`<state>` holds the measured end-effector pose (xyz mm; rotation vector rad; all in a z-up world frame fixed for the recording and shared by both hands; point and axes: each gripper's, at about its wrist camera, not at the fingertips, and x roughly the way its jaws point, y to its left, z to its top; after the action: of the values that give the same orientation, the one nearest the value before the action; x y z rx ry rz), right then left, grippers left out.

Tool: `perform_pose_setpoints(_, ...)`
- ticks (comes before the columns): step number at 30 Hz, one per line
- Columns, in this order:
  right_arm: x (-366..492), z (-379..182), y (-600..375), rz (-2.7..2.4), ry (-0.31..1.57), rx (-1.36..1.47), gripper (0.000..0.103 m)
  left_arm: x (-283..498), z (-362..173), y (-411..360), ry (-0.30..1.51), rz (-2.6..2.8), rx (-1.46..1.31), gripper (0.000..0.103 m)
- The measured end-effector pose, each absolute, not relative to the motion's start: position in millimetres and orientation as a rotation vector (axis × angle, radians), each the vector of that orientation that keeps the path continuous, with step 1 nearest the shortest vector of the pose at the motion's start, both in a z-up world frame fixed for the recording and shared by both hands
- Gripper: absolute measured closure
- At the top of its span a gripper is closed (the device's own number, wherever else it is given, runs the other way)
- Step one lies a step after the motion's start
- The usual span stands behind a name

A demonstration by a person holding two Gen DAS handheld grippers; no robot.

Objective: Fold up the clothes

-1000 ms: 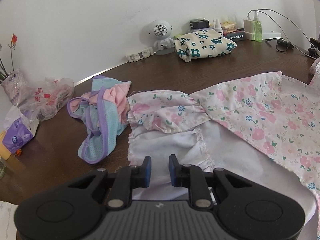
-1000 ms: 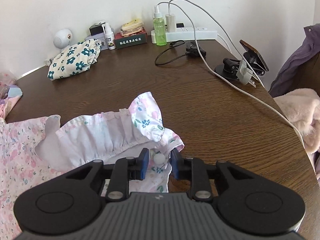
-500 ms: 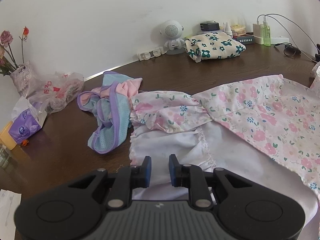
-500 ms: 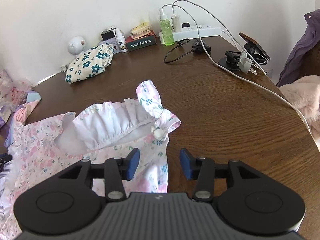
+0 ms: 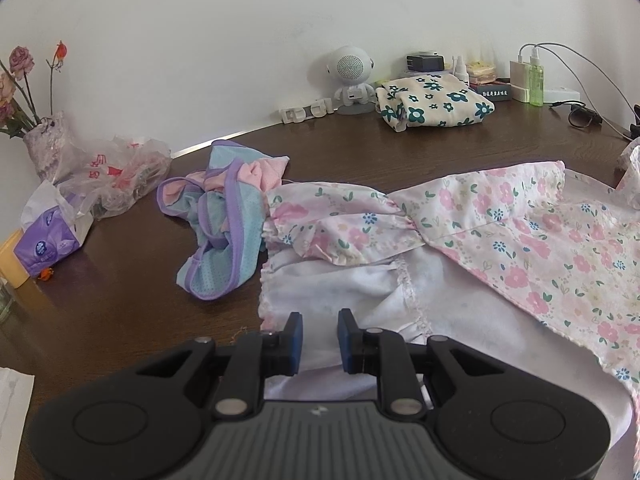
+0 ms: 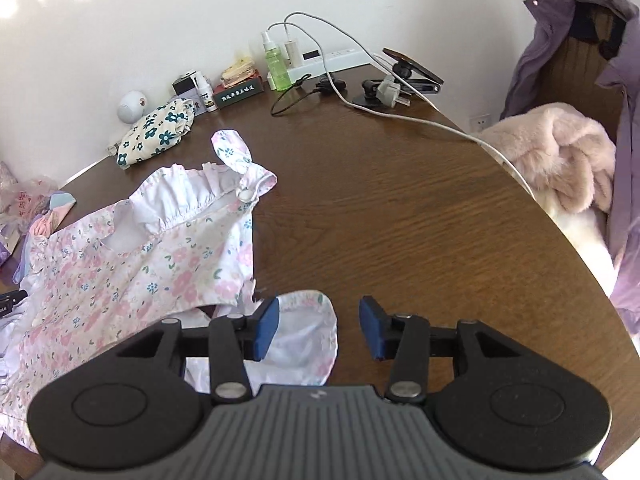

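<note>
Dark wood-grain table (image 6: 400,208) bears thin ruffled floral dress (image 6: 132,264).

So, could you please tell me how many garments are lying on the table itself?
3: the pink floral dress spread in front, the blue and purple garment crumpled at its left, and the folded cream floral garment by the wall. Others may be hidden.

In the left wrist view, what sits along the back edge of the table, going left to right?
Vase of dried flowers → white robot-shaped speaker → folded cream floral garment → green spray bottle.
</note>
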<state>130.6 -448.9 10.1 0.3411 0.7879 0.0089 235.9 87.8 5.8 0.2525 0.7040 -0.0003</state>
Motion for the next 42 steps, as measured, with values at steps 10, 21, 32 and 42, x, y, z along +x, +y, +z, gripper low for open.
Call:
perform_pose_setpoints(10,114.7,-3.9,-445.9,0.063,0.768,0.486,0.1,233.9,4.6,86.4,0.691,0.003,0.248,0.089)
perform_pose_setpoints(21,116.8,49.1,-398.1,0.043,0.588,0.128,0.103,232.1,4.0,87.3,0.682,0.001,0.236,0.089)
perform_pose_setpoints(32,144.9,8.3,-324.1,0.253,0.736,0.04,0.103,230.1,3.7,90.1,0.672,-0.006,0.22,0.089)
perform_pose_setpoints(42,120.7,33.7,-399.4,0.224,0.619,0.391,0.08,229.2,3.7,94.2,0.665,-0.016,0.192,0.089)
